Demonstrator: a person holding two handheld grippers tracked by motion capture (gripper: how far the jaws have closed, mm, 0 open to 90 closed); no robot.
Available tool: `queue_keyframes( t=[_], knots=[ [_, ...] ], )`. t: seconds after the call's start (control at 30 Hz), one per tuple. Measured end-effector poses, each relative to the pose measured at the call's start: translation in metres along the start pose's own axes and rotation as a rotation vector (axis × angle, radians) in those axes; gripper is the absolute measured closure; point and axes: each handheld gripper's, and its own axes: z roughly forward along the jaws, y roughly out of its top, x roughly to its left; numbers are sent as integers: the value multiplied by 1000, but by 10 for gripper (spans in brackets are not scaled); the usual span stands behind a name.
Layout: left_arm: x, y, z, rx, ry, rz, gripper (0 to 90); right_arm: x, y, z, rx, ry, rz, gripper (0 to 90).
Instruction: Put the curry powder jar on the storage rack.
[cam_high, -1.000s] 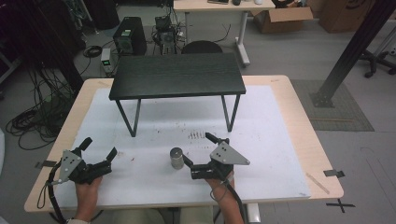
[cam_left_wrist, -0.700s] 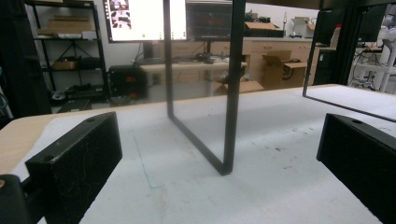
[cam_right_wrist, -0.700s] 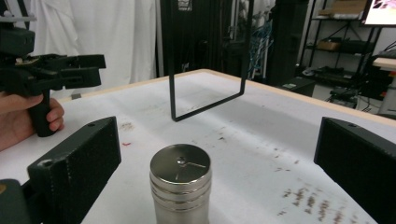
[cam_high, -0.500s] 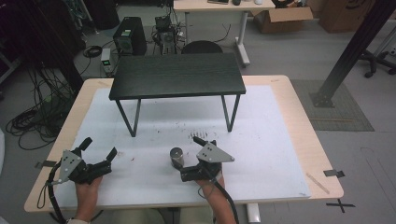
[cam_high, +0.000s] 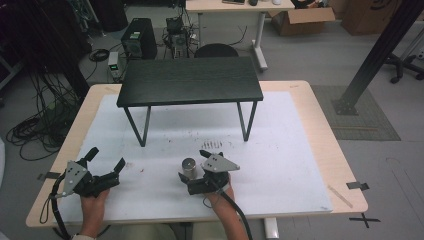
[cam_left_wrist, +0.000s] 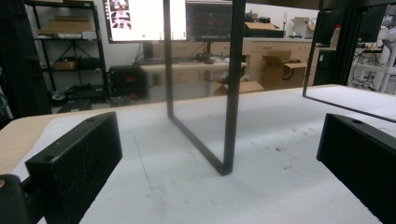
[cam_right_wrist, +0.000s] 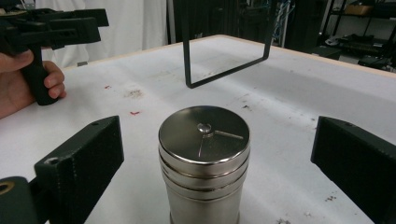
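A: Claws? The left claw (cam_high: 106, 166) waits gaping on the bench (cam_high: 310, 135).
B: And the right claw (cam_high: 193, 165) has swung in from beside the steel canister (cam_high: 189, 168); its spread jaws now flank it, so a grasp looks imminent.

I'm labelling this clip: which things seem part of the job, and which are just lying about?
Likely in the job:
right gripper, jaws open either side of the tin
metal tin, upright on the white mat

Lying about, as far as I can tell:
left gripper, open, idle
black stand
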Motion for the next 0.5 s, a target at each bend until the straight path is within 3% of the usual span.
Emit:
queue_keyframes(
  t=[0.27,0.5],
  knots=[
    [0,0,0,-1,0,-1,4,-2,0,4,35,9,14,63],
    [0,0,0,0,0,0,5,-2,0,6,51,26,12,211]
  ],
)
